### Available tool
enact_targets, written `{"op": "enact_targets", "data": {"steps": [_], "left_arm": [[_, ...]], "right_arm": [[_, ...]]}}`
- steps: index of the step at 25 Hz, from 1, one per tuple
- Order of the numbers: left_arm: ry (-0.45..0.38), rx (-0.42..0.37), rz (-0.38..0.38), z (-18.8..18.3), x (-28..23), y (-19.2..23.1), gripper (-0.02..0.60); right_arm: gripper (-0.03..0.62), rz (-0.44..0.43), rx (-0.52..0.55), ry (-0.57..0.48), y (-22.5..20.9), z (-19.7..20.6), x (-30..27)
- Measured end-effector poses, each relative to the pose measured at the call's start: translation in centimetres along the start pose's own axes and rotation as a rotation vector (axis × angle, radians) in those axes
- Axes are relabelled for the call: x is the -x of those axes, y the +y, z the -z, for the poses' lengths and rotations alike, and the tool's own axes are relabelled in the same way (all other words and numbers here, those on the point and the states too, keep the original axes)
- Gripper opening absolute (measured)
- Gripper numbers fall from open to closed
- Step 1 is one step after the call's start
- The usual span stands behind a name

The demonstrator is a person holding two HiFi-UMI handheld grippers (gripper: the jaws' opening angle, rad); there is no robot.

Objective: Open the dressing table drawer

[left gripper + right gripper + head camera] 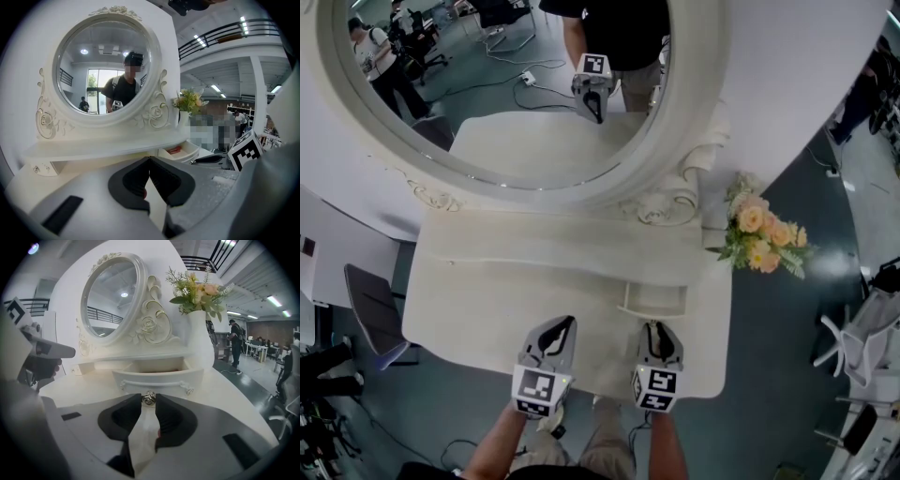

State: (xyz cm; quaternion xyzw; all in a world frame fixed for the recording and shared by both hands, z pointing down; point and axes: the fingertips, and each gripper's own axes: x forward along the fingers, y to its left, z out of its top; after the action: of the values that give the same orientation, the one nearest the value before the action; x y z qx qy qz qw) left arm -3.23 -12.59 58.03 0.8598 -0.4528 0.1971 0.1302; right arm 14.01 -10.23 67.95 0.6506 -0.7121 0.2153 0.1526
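- Right claw (149, 402) pinches the knob (149, 398); drawer (159, 377) is partly out.
- Left claw (149, 163) closed, empty, idle.
- Next, probably: straight pull along the worktop (225, 397), no twisting.

You have before you a white tabletop (469, 300). At its back stands a low shelf unit (553, 248) with an oval mirror (506, 84), and beside this, at the right, a vase of flowers (761, 236).
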Motion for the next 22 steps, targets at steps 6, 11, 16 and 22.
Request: {"op": "enact_targets", "data": {"steps": [6,11,16,22], "left_arm": [[0.007,0.001,-0.001,0.3,0.5,-0.3,0.003],[0.007,0.0,-0.006,0.4,0.9,-0.4,0.003],[-0.01,-0.016,-0.004,0.2,1.1,-0.7,0.003],[-0.014,-0.023,-0.007,0.3,1.5,-0.8,0.003]], "right_arm": [[0.094,-0.001,-0.004,0.002,0.0,0.4,0.5],[0.094,-0.005,-0.01,-0.014,0.0,0.4,0.8],[0.095,0.0,-0.012,-0.023,-0.1,0.2,0.7],[0.095,0.012,-0.01,-0.031,-0.2,0.3,0.7]]}}
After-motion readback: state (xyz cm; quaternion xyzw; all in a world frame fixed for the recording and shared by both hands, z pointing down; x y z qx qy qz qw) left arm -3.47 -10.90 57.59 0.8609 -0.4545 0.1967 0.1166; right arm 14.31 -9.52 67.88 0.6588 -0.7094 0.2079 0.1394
